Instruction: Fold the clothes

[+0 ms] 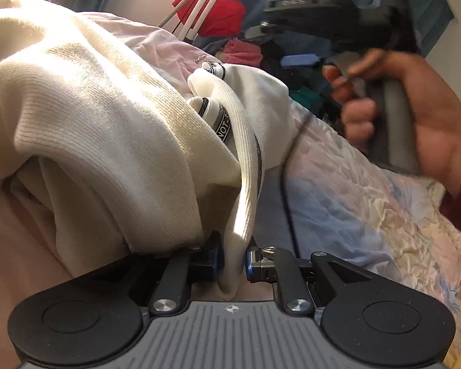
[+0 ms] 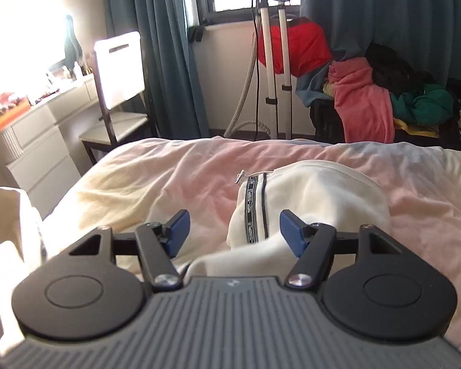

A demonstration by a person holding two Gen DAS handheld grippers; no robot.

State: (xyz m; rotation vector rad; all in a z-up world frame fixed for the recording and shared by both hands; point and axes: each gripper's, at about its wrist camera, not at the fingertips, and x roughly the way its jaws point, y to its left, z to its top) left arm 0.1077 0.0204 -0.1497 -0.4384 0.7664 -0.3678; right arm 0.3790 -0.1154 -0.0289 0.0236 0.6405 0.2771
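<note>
Left tool (image 1: 232, 264): blue-padded fingers pinched on a fold of the cream knit garment (image 1: 107, 129), fabric squeezed between the pads and bunched above them. The garment hangs and drapes away from the left tool toward the middle of the bed (image 1: 353, 190); its black-and-white lettered trim tape (image 1: 222, 126) shows in the folds, with a metal zipper pull (image 1: 201, 59) just past it. Under the garment lies a pale pink sheet (image 1: 156, 46); on the bed's right side a quilted floral bedspread is exposed. A thin black cable (image 1: 287, 190) runs across the bedspread just beside the garment. In the left wrist view, the person's right hand (image 1: 415, 117) grips the handle of the right tool, held above the bed's right side, apart from the cloth. Right tool (image 2: 233, 232): fingers spread wide, nothing between the pads (image 2: 176, 230); it sits over the near part of the garment (image 2: 316, 203), whose trimmed, zippered end rests on the pink sheet near the bed's middle. Whether the right pad touches the fabric cannot be told. Beyond the bed's far edge: a garment steamer stand (image 2: 273, 61) with a red item (image 2: 304, 46) behind it, teal curtains (image 2: 156, 46), a heap of clothes (image 2: 384, 98), a white dresser (image 2: 40, 141) at left.
</note>
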